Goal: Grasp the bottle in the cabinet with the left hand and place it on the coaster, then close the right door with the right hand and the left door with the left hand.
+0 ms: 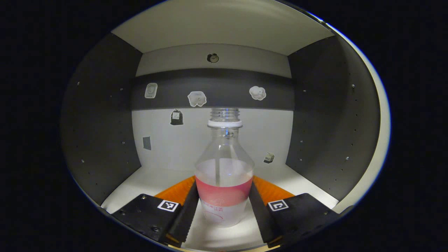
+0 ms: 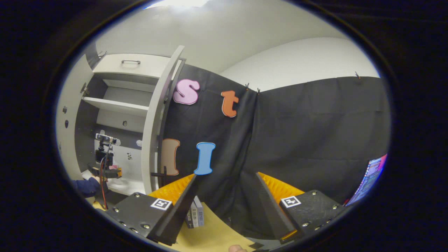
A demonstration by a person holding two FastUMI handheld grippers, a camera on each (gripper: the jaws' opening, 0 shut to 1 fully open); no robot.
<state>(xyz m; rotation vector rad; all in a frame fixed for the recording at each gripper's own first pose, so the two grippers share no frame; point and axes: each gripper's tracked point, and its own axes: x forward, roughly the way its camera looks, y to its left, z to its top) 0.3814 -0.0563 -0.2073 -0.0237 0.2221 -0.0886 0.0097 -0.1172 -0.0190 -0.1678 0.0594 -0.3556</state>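
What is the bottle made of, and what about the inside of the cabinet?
The bottle looks like clear, glossy plastic: you can see the back wall through its upper part, and its threaded neck has a white ring. The cabinet looks like painted or laminated board, probably wood-based: flat matte grey side walls with rows of small peg holes, and a smooth pale floor. The exact material cannot be told from the look alone.

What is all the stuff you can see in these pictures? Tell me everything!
Clear plastic bottle with pink label: one, uncapped, on the cabinet floor between the left gripper's fingers.
Small stickers: several, pale and dark, on the cabinet's back wall.
White cabinet door: one, standing open.
White shelf: one, inside the cabinet.
Books: a few, grey, on the yellow table.
Left gripper: fingers flank the bottle.
Right gripper: open, holds nothing.
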